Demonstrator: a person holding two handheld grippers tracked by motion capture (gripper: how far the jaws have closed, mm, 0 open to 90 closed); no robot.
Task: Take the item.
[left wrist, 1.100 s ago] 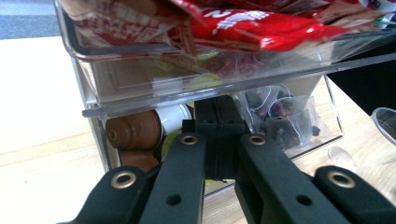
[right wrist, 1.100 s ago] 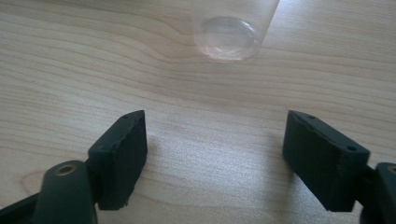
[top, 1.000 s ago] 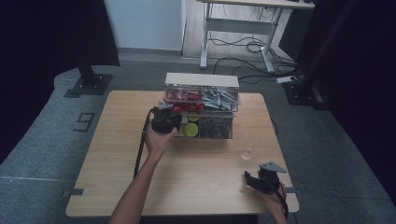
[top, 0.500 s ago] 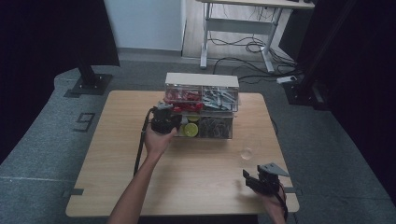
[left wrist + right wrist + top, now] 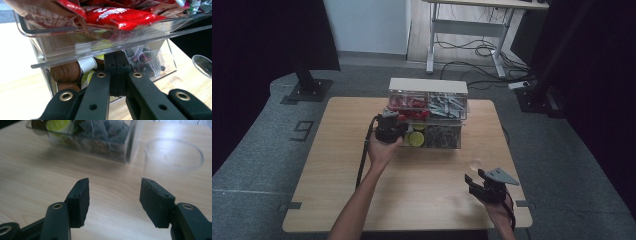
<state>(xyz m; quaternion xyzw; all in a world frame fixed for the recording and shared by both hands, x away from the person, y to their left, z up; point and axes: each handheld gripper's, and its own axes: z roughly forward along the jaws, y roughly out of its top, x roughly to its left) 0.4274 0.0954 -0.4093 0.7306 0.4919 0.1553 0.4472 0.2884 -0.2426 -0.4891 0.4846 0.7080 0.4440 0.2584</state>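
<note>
The organiser [image 5: 428, 114] is a clear plastic box with two tiers of drawers, upright at the far middle of the table. Its top left drawer [image 5: 105, 32] is pulled out toward the near side and holds red packets [image 5: 120, 16]. The lower left compartment holds brown and yellow-green capsules [image 5: 66, 72]; the lower right holds tea bags [image 5: 145, 62]. A clear cup [image 5: 172, 157] stands upright near the organiser's right near corner, apart from it.

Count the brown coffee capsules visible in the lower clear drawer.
2: one brown coffee capsule at the drawer's left front, a second directly beneath it. More may be hidden behind.
</note>
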